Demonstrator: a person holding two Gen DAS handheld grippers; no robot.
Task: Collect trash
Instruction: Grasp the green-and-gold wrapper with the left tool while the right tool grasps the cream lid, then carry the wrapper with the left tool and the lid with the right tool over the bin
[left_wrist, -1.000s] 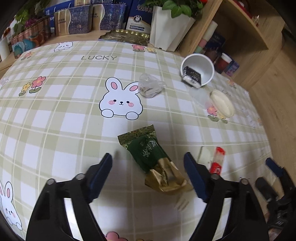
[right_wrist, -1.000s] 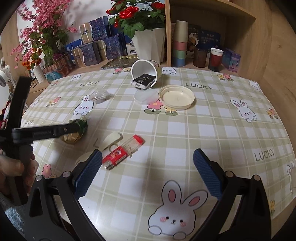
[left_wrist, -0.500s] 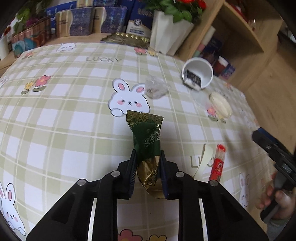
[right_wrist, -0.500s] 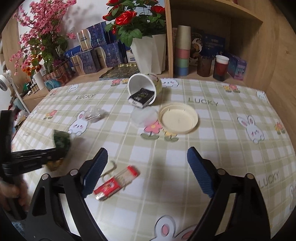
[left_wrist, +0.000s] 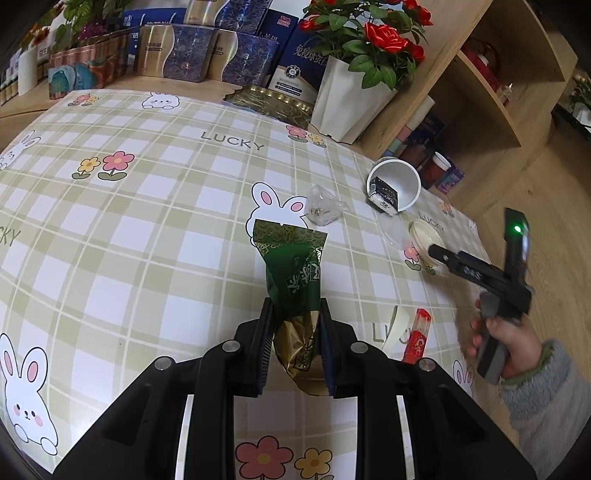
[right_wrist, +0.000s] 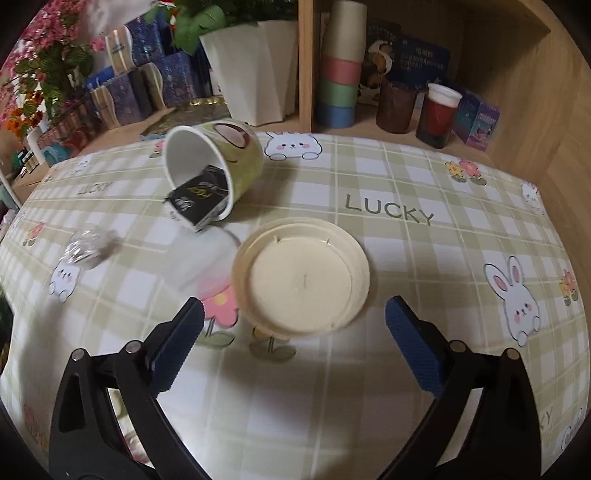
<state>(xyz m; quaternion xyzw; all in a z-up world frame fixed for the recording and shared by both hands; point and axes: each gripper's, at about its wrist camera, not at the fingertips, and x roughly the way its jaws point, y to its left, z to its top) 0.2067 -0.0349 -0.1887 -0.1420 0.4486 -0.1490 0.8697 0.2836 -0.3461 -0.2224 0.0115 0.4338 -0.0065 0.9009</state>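
green-and-gold foil wrapper sits clamped in the left gripper; right gripper, jaws opening, hovers empty over the cream plastic lid.

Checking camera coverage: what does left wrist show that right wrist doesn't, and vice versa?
Left wrist only: left tool shut on the green-gold wrapper, the red packet, the hand carrying the right tool.

Right wrist only: right tool, its jaws opening and nothing between them, short of the cream lid; stacked cups on the shelf.

Both: tipped cup with a black packet inside, crumpled clear plastic, white planter, checked tablecloth.
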